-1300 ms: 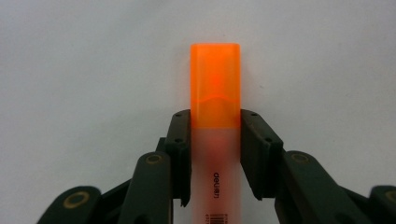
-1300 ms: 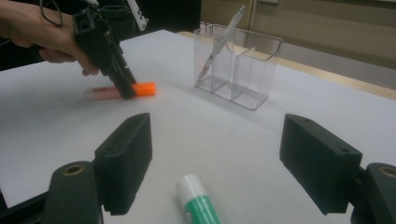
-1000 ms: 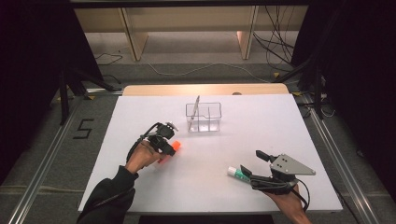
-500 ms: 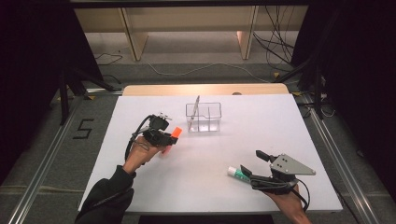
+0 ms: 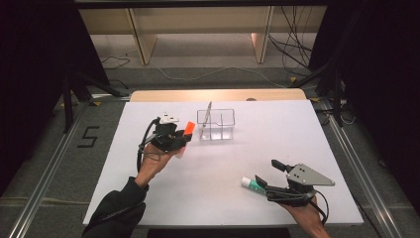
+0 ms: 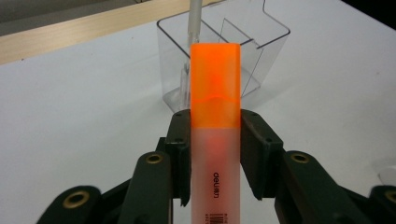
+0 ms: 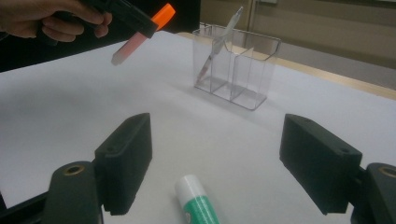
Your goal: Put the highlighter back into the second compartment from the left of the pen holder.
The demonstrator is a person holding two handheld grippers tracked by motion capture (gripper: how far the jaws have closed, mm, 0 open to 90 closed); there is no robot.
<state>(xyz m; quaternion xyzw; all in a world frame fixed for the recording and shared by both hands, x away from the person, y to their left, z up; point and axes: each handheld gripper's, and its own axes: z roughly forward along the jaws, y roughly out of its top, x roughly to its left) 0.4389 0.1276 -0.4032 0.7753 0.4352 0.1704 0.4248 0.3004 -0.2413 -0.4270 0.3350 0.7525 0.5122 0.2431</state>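
One highlighter (image 6: 215,116); one pen (image 5: 205,119); one organizer (image 5: 220,130); one glue stick (image 5: 251,184)

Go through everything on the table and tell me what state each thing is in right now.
Left gripper: fingers shut on the highlighter, raised off the table.
Orange highlighter: capped, held with its cap end toward the organizer.
Clear organizer: upright, with a pen in its left compartment.
Pen: leaning in the organizer.
Right gripper: fingers open, either side of the glue stick.
Glue stick: lying on the table, capped.
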